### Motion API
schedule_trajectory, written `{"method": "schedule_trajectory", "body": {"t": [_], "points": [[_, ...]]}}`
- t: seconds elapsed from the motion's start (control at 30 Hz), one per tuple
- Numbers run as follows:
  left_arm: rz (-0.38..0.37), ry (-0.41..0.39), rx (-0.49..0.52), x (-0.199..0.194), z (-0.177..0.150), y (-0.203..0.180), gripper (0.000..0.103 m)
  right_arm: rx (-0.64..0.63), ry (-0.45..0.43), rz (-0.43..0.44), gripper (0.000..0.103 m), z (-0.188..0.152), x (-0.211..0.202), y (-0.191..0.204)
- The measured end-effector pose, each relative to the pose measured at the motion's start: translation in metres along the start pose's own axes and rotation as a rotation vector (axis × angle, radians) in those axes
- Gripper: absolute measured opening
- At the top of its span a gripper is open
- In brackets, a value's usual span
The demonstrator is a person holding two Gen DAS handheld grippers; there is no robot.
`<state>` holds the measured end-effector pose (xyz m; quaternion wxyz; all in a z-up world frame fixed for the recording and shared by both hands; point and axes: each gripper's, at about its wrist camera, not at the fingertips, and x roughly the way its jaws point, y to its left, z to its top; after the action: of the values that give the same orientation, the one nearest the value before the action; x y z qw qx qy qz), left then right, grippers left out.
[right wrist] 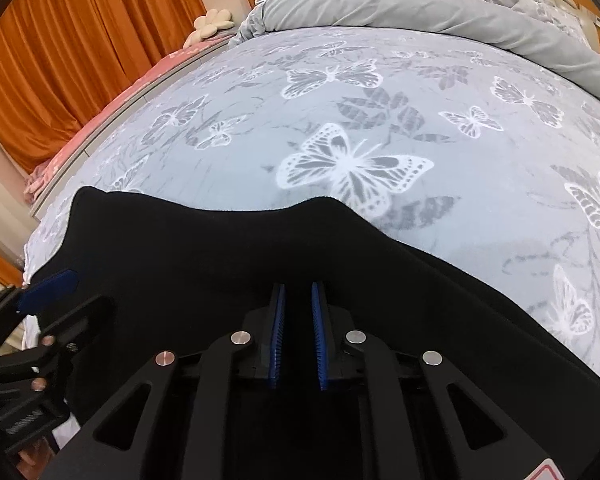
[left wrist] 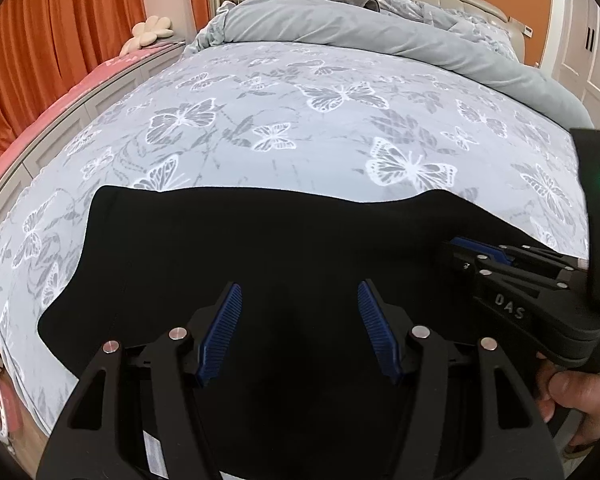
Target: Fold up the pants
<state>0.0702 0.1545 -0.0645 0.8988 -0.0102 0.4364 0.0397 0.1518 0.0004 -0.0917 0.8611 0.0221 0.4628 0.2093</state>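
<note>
Black pants [left wrist: 260, 248] lie flat across the near part of the bed [left wrist: 300, 120]; they also fill the lower half of the right wrist view [right wrist: 220, 248]. My left gripper [left wrist: 299, 292] is open, its blue pads spread wide just above the black cloth, holding nothing. My right gripper [right wrist: 298, 292] has its blue pads close together with a narrow gap, over the pants near their far edge; whether cloth is pinched between them is hard to see. The right gripper also shows at the right of the left wrist view [left wrist: 500, 264], beside the left one.
The bed has a pale blue butterfly sheet [right wrist: 380, 140]. A grey duvet [left wrist: 380, 28] is bunched at the headboard end. Orange curtains [left wrist: 40, 60] and a pink bench [left wrist: 80, 92] run along the left side. White cupboards [left wrist: 588, 60] stand at the right.
</note>
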Motion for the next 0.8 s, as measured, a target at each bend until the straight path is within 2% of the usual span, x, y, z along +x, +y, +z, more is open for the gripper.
{"method": "schedule_trajectory", "body": {"t": [0.2, 0.8], "points": [[0.001, 0.001, 0.000, 0.000, -0.002, -0.002, 0.059, -0.015, -0.019, 0.045, 0.013, 0.003, -0.009, 0.012], [-0.012, 0.006, 0.004, 0.001, -0.002, -0.005, 0.059, -0.005, -0.006, 0.037, 0.010, 0.019, 0.020, 0.009]]}}
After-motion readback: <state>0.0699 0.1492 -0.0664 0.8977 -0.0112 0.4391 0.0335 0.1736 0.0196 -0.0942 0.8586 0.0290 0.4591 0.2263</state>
